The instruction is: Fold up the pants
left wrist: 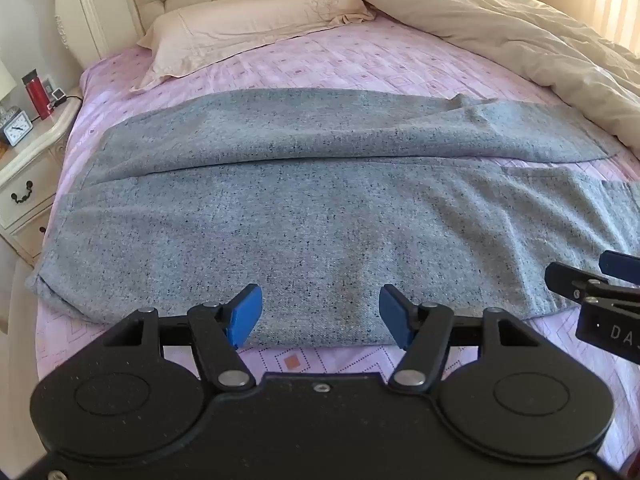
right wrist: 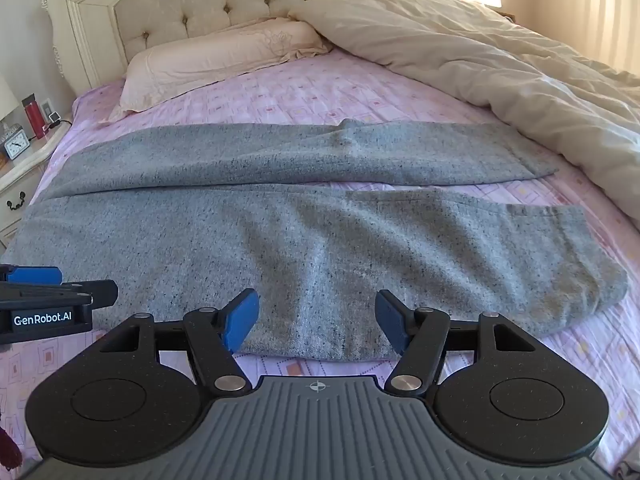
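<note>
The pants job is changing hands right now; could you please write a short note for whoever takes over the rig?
Left gripper: open, empty, hovering at the near edge of the pants.
Right gripper: open, empty, at the same near edge, further toward the leg ends.
Pants: grey, spread flat across the pink bedsheet, waist toward the nightstand, legs lying side by side toward the duvet.
Done: laid out and roughly smoothed; no fold visible yet.
Left: probably grip the near edge, bring the near leg over the far one, then fold lengthwise.
</note>
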